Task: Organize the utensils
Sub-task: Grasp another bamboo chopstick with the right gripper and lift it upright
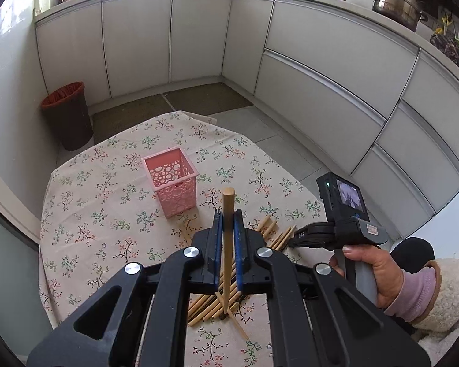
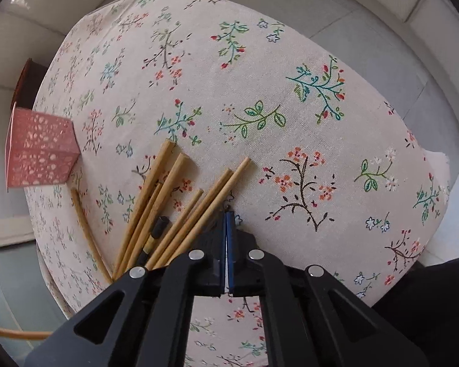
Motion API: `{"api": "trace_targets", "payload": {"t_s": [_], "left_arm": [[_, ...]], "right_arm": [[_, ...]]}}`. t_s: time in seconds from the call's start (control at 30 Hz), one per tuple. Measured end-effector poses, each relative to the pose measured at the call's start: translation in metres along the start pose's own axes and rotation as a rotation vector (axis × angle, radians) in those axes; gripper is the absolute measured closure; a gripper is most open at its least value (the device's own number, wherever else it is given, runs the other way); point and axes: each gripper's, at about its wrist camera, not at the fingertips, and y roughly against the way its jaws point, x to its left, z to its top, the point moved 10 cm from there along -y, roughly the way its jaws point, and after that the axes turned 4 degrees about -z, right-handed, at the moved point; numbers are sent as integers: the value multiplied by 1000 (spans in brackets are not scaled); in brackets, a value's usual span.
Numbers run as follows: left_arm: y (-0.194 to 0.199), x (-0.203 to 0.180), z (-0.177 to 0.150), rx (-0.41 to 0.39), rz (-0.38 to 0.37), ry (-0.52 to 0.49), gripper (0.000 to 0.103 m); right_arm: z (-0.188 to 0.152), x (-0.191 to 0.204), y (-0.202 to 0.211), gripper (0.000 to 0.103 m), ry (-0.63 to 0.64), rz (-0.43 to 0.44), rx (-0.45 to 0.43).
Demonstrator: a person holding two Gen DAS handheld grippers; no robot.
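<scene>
My left gripper (image 1: 228,214) is shut on a wooden chopstick (image 1: 228,229), held above the table with its blunt end pointing away from me. A pink perforated holder (image 1: 174,180) stands upright on the flowered tablecloth, ahead and to the left; it also shows at the left edge of the right wrist view (image 2: 39,148). Several more chopsticks (image 2: 168,211) lie in a loose pile on the cloth, also under my left gripper (image 1: 211,305). My right gripper (image 2: 225,217) is shut and empty, low over the cloth just right of the pile. It shows in the left wrist view (image 1: 296,238) too.
The table (image 1: 85,214) is small, with a floral cloth. A dark waste bin (image 1: 67,116) stands on the floor beyond its far left corner. White kitchen cabinets (image 1: 321,70) line the back and right, with pots on the counter.
</scene>
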Motion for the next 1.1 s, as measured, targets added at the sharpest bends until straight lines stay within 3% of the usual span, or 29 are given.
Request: {"api": "trace_targets", "payload": {"t_s": [0.03,0.13,0.17,0.27,0.4,0.63,0.7,0.77,0.8,0.93,1.1], "left_arm": [[5,4,1,-12,1,10,97],[19,16,6,-41,13,43,97],[24,19,7,-50,18,50,97],[40,26,8,-72,34,54,97],[66,44,7,-115,83,88,97],[106,69,6,-196,119,151,97],[112,70,6,-211,121,157,97],[117,70,6,-218,119,159,97],[118,70,6,-220,122,159,97],[127,68,8,-237,131,160,97],[135,65,7,-245,145,169,97]], "right_arm": [[0,1,9,96,34,-5,-37],[0,29,37,63,146,42,-137],[-3,44,42,62,186,70,-140],[-21,97,42,62,347,179,-106],[-29,155,19,62,541,92,-134],[-32,195,-23,66,640,-100,-225],[-35,203,-42,71,645,-153,-217],[-36,216,-44,95,671,-155,-250],[-36,219,-44,96,674,-164,-256],[-47,219,-41,96,670,-112,-216],[-58,207,12,96,665,81,-305]]}}
